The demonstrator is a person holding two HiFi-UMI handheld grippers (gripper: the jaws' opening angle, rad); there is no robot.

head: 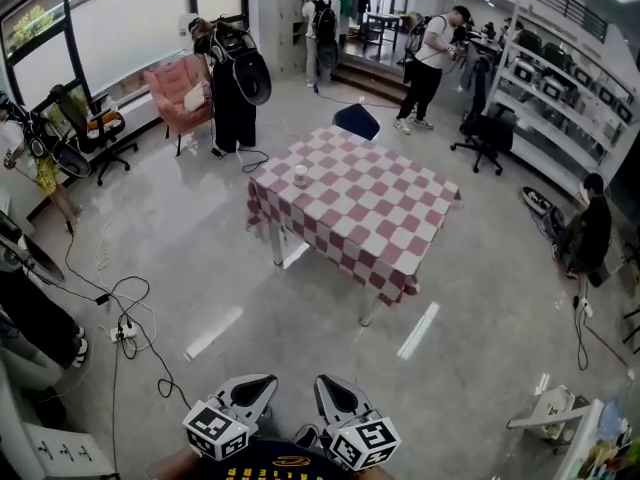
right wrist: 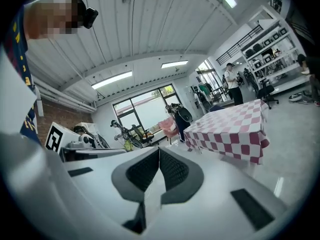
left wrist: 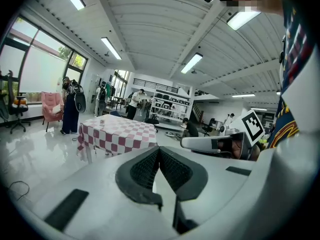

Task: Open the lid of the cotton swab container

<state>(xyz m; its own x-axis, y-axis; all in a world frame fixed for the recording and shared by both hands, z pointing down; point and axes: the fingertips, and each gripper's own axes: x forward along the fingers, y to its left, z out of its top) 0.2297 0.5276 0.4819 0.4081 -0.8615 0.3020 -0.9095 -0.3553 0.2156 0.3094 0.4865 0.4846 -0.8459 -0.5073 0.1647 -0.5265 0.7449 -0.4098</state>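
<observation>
Head view shows the cotton swab container (head: 300,175) on the checkered table (head: 385,218), well ahead of the left gripper (head: 263,382) and right gripper (head: 326,383), both clenched empty, neither clearly nearer.

White left tool (head: 266,380) and right tool (head: 323,381) have black ribbed pads (left wrist: 145,168) and marker cubes (head: 215,431).

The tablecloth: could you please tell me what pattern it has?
The tablecloth is red-and-white checked, clearest in the head view.
</observation>
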